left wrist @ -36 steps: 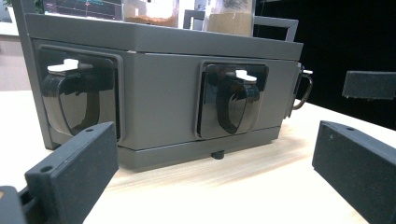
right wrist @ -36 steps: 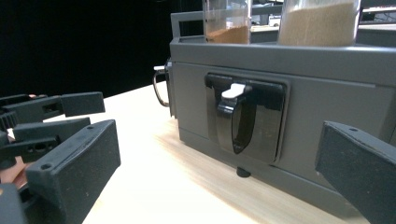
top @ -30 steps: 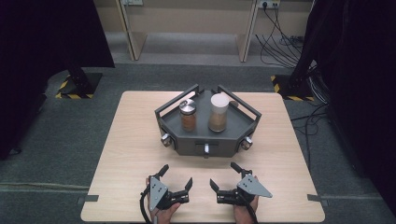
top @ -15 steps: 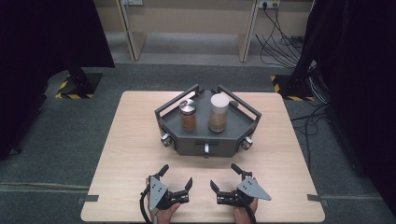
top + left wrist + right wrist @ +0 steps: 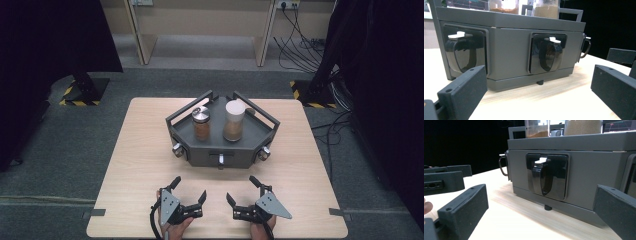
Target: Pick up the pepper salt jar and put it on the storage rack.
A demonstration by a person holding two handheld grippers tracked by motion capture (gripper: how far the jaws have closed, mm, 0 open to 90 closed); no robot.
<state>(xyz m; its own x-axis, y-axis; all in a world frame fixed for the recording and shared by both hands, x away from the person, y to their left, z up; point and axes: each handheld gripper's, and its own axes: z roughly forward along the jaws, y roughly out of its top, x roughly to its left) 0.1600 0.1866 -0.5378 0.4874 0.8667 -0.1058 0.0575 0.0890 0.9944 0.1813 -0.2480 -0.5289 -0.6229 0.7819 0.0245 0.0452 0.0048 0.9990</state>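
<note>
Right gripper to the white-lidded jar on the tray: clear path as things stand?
Probably yes. The right gripper rests open on the table, with bare wood between it and the grey tray. The white-lidded jar stands above the tray's low rail, so it must come in over that.

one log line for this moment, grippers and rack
left gripper: open, empty, near table edge | right gripper: open, empty, near table edge | rack: mid-table, untouched | two jars on top

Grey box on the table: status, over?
Left claw and right claw open, empty, near table edge. Grey box untouched, two jars on top. Nothing between claws and box.
</note>
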